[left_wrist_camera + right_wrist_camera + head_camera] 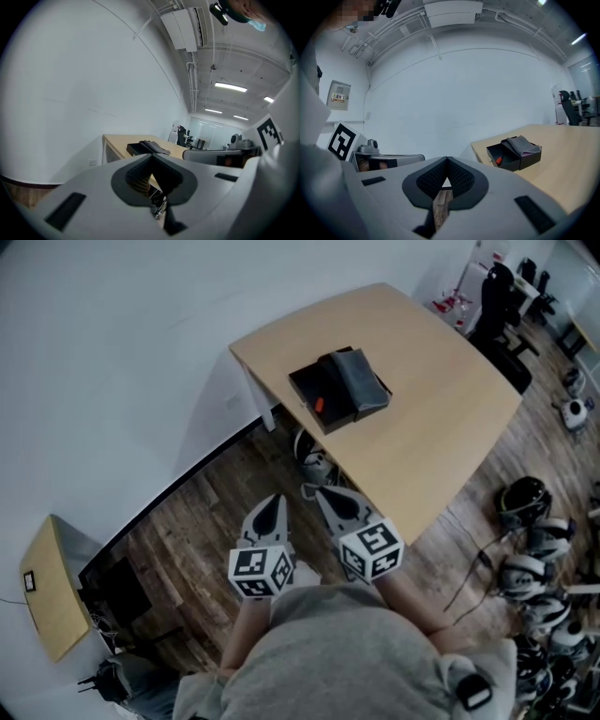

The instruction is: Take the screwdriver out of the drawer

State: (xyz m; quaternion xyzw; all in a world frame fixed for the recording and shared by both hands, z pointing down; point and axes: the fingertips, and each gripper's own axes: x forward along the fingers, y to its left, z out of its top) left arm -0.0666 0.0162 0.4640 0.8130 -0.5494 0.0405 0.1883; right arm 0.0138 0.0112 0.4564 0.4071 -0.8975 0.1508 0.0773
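Observation:
A black drawer box [328, 395] sits on the light wooden table [441, 418], with a folded grey cloth [359, 381] on top. Its drawer stands open toward the table's near-left edge, and the orange handle of the screwdriver [319, 406] shows inside. The right gripper view shows the same box [514, 153], the orange handle [499, 161] and the cloth [524, 144]. The left gripper view shows the box [139, 148] far off. My left gripper [274, 501] and right gripper [330, 495] hang side by side over the floor, short of the table, both shut and empty.
Wheeled chair legs [314, 465] stand under the table's near edge. Several helmets and devices with cables [530, 540] lie on the wooden floor at the right. A small wooden table [47, 587] is at the lower left, and office chairs [497, 296] stand beyond the table's far corner.

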